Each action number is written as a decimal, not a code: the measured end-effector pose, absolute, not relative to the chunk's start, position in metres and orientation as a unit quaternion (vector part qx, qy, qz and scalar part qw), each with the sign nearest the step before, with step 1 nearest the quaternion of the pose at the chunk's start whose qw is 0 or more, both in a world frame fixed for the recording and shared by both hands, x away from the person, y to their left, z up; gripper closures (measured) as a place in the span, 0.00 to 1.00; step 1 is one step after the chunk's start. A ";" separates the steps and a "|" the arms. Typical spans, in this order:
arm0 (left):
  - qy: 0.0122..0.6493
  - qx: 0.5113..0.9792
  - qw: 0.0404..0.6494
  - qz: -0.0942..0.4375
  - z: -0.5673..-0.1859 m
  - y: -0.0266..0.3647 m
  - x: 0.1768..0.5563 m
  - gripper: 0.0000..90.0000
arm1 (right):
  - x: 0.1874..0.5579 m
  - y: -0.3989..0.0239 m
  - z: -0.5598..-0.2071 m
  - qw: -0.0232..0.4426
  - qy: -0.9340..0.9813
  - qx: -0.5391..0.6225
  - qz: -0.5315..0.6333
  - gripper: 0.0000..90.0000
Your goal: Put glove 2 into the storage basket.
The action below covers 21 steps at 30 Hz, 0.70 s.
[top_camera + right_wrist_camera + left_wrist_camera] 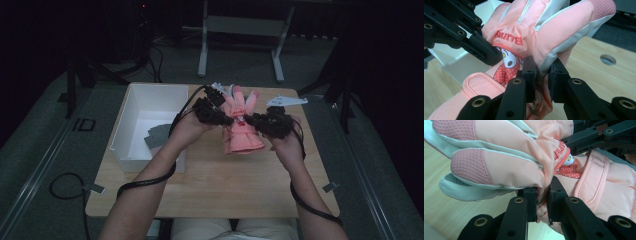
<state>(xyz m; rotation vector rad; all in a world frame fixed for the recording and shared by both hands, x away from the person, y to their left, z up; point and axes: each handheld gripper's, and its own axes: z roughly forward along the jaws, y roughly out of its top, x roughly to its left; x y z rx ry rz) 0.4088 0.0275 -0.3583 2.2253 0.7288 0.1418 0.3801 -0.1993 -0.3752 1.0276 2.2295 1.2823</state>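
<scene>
Surroundings: wooden table [210, 185]; white bin [150, 107] at its left side, a grey folded item [159, 135] lying inside; a round hole [608, 59] in the tabletop seen in the right gripper view; metal frame legs [202, 45] on the floor beyond the far edge.
Obstructions: none between the camera and the glove in the high view; each gripper view has the other gripper's black linkage across an upper corner.
Item: glove [241, 125], padded, salmon-pink with pale grey panels between the fingers and darker pink textured fingertips; red stitched lettering, a cartoon rabbit patch with a red polka-dot dress, a pink cuff strap.
Location: raised off the table above its middle, fingers pointing away from the person, cuff hanging toward them.
Left gripper [542, 202]: jaws pinched on a fold of fabric at the glove's left edge, below the fingers.
Right gripper [542, 75]: jaws clamped on the glove's opposite edge, on a grey-and-pink seam.
Hands: left hand [187, 127] and right hand [287, 145] level with each other, forearms coming up from the near edge, cables trailing along both.
</scene>
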 end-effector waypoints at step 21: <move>0.325 0.865 0.369 0.096 -0.311 0.113 0.400 0.89 | 0.396 -0.115 -0.333 0.173 0.804 0.313 0.475 0.86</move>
